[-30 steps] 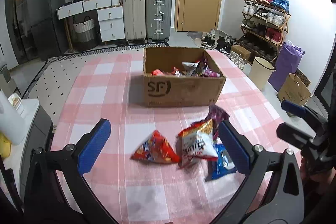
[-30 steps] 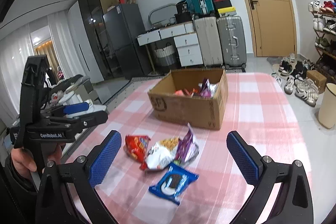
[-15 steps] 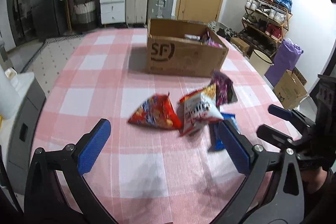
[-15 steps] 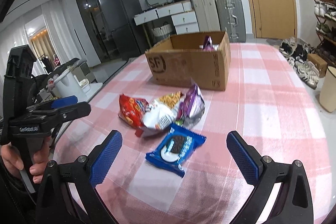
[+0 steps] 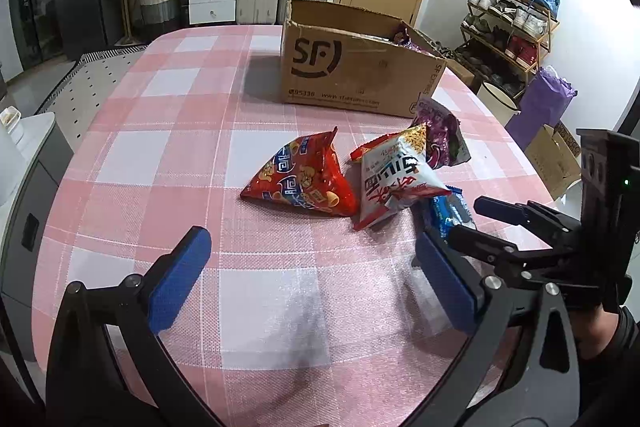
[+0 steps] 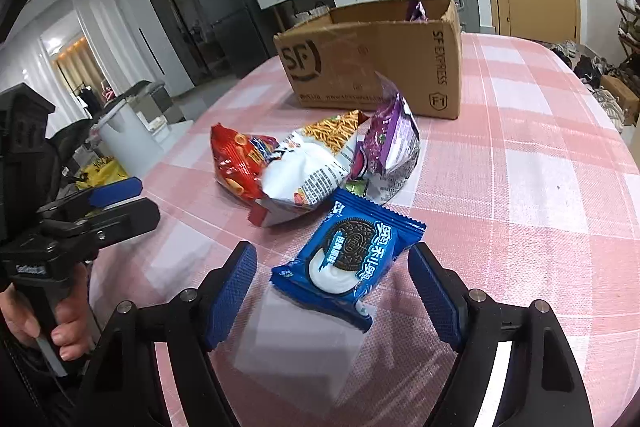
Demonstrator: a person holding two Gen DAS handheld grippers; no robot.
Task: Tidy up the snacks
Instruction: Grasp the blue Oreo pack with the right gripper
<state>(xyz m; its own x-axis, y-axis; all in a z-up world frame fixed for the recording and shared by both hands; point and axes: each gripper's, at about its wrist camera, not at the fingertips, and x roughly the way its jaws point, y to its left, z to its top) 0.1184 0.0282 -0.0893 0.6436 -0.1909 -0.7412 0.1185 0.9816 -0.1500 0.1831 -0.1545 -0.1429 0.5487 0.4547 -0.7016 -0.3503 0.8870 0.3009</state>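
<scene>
Several snack packs lie in front of a cardboard box [image 5: 352, 67] [image 6: 372, 59] on the pink checked table. A blue cookie pack [image 6: 348, 263] [image 5: 448, 211] lies between the fingers of my right gripper [image 6: 332, 291], whose jaws are closing; the pads stand clear of it. Behind it are a white noodle-snack bag [image 6: 308, 171] [image 5: 396, 175], a red bag [image 6: 236, 163] [image 5: 304, 183] and a purple bag [image 6: 388, 139] [image 5: 440, 135]. My left gripper [image 5: 312, 279] stands open above bare cloth, short of the red bag. More snacks show inside the box.
The table edge [image 5: 60, 163] curves away on the left, with a grey cabinet and white container beside it. Suitcases, drawers, a door and a shoe rack [image 5: 508, 23] stand behind. A hand [image 6: 60, 327] holds the left gripper's handle.
Both grippers have come down and closer to the snacks. The right gripper's fingers have narrowed and now flank the blue cookie pack. The left gripper stays wide.
</scene>
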